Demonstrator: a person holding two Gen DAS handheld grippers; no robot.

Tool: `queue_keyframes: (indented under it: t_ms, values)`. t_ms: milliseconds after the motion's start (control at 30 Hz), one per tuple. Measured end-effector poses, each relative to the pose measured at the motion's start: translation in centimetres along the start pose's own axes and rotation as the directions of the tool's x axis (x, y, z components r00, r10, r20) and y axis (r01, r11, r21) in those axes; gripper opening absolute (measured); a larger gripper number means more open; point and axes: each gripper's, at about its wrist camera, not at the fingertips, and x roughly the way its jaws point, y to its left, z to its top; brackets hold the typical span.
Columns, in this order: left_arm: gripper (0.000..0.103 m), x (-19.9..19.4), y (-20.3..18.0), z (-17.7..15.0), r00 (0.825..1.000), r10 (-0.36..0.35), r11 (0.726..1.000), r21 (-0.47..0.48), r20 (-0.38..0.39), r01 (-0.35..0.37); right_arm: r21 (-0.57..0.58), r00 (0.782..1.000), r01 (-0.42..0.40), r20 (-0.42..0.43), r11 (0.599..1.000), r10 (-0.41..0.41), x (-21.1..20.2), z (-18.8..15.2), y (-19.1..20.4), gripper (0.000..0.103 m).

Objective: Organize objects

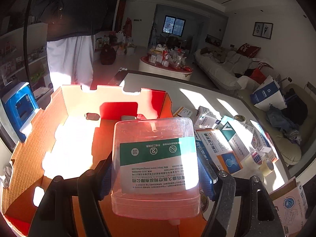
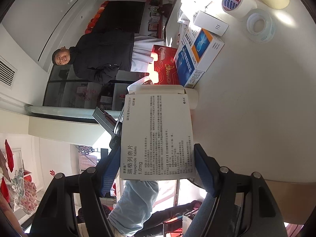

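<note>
In the left wrist view my left gripper (image 1: 155, 174) is shut on a clear plastic container (image 1: 155, 158) with a green and white label, its blue pads pressing both sides. The container hangs over the open cardboard box (image 1: 59, 138), whose inside is orange-lit and bare. In the right wrist view my right gripper (image 2: 158, 169) is shut on a white medicine box (image 2: 156, 136) printed "Repaglinide Tablets 1.0mg", held just off the edge of the white table (image 2: 256, 108).
Several medicine boxes (image 1: 223, 144) and tape rolls (image 1: 267, 166) lie piled on the table right of the cardboard box. In the right wrist view, tape rolls (image 2: 237, 2) and a blue and white box (image 2: 197, 57) lie on the table. A person in a dark jacket (image 2: 102, 57) stands beyond it.
</note>
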Motion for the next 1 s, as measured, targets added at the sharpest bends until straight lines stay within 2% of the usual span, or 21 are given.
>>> queue_keyframes:
  t_ms: [300,433,800,867,933,1000]
  values:
    - [0.076,-1.5,-1.3,-1.5,0.999,-0.033,0.999,0.028,-0.009,0.033,-0.014,1.0,-0.009,-0.021,1.0,0.008,0.6,-0.2,0.5,0.072]
    - [0.076,-3.0,-1.9,-2.5,0.997,-0.074,0.997,-0.006,0.004,0.074,-0.024,0.999,-0.008,-0.032,1.0,0.008,0.7,-0.2,0.8,0.072]
    - [0.076,-6.0,-4.9,-5.4,0.987,-0.161,0.987,-0.008,-0.003,0.161,-0.03,0.999,-0.02,-0.036,0.999,0.019,1.3,-0.7,1.9,0.071]
    - [0.076,-7.1,-4.6,-5.3,0.988,-0.153,0.987,-0.039,0.008,0.154,-0.063,0.999,0.006,-0.049,0.998,-0.009,1.7,-0.7,2.7,0.071]
    - [0.076,-9.1,-3.3,-4.7,0.993,-0.103,0.99,-0.088,0.056,0.108,-0.126,0.997,0.026,-0.067,0.992,-0.034,2.5,-0.7,4.3,0.071]
    - [0.089,-11.1,-1.2,-3.9,0.994,-0.048,0.987,-0.148,0.094,0.061,-0.182,0.995,0.012,-0.098,0.983,-0.03,4.1,-0.7,6.2,0.072]
